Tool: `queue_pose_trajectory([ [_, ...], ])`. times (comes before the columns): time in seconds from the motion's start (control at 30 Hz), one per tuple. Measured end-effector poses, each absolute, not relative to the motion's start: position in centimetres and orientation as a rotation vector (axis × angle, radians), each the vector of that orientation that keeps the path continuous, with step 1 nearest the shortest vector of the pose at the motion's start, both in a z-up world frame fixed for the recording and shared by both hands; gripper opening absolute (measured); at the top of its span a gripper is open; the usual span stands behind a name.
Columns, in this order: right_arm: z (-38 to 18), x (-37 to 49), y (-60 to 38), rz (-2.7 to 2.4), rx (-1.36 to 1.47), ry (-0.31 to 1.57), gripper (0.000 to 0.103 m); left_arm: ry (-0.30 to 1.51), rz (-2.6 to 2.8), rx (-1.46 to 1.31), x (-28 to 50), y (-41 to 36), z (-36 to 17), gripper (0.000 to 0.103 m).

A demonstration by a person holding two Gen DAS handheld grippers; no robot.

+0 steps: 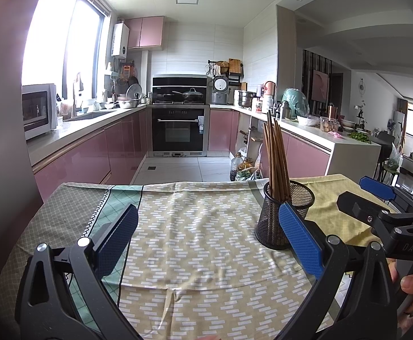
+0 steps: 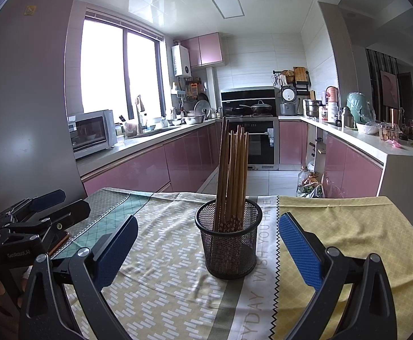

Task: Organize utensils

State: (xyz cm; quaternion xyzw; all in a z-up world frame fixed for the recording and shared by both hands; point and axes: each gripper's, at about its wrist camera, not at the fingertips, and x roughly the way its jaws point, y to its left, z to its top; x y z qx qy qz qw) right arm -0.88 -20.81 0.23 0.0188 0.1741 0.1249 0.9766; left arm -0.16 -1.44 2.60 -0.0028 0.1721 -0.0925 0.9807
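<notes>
1. Chopsticks [image 2: 230,181], a brown wooden bundle, stood upright in a black mesh holder [image 2: 229,243] on the patterned tablecloth [image 2: 161,269]; none lay loose on the cloth.
2. Handling, as judged: light, stiff, smooth and apt to slip; best pinched across the upper shafts, above the rim. The holder looked light and easily tipped.
3. Right gripper [image 2: 206,250] hovered with jaws spread wide, empty, the holder ahead between its pads.
4. Left gripper [image 1: 206,240] likewise gaped empty, holder just beside its right pad.
</notes>
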Motion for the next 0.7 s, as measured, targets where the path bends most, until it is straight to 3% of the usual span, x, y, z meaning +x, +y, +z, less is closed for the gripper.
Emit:
queue_pose_trajectory([
  [0.7,0.21,-0.80,-20.82,0.253,0.038,0.354,0.096,0.347,-0.186,-0.002,-0.05,-1.45,2.53,0.098],
])
